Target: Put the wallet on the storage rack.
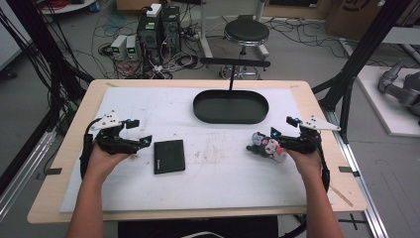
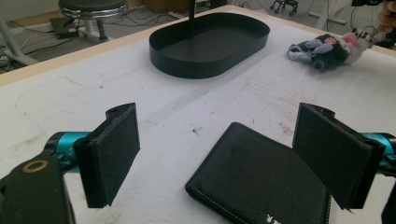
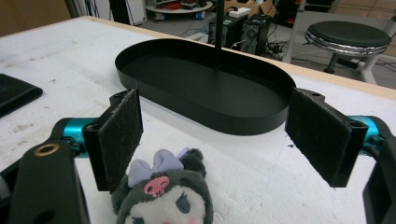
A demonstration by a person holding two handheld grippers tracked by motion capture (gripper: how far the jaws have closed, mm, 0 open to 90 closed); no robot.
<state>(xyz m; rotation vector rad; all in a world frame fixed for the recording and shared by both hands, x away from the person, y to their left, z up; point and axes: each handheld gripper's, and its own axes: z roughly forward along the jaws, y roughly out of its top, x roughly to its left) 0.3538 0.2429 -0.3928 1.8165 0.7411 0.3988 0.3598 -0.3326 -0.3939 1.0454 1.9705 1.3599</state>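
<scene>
Left gripper point(image 1: 142, 133) at left centre of the high view, jaws spread wide, nothing between the pads. Just right of it, flat on the white mat point(image 1: 218, 168): black wallet point(image 1: 169, 156), closed, lying a little askew. In the left gripper view, same left gripper point(image 2: 217, 156) rising from the bottom edge, wallet point(image 2: 261, 182) in the lower middle of the frame, ahead of the jaws and partly between them, its right end hidden behind the right pad; no pad touching it, as far as can be told.

Right gripper point(image 1: 257, 144) at right centre of the high view, held in a hand point(image 1: 308, 161), jaws also apart. Plush doll point(image 1: 267, 147) lying on the mat at the gripper's tips. In the right gripper view, right gripper point(image 3: 215, 135) wide open, doll point(image 3: 163, 198) at the bottom centre, head up toward the camera, purple bow on top, close beside the left pad; gap visible to the right pad, so not clamped. Touching the left pad or not: cannot tell.

Black oval tray point(image 1: 231, 106) at upper centre of the high view, on the mat, well apart from both grippers, a thin black post rising from its far side. Stool point(image 1: 246, 33) and computers point(image 1: 158, 25) on the floor beyond the table, top of the frame
</scene>
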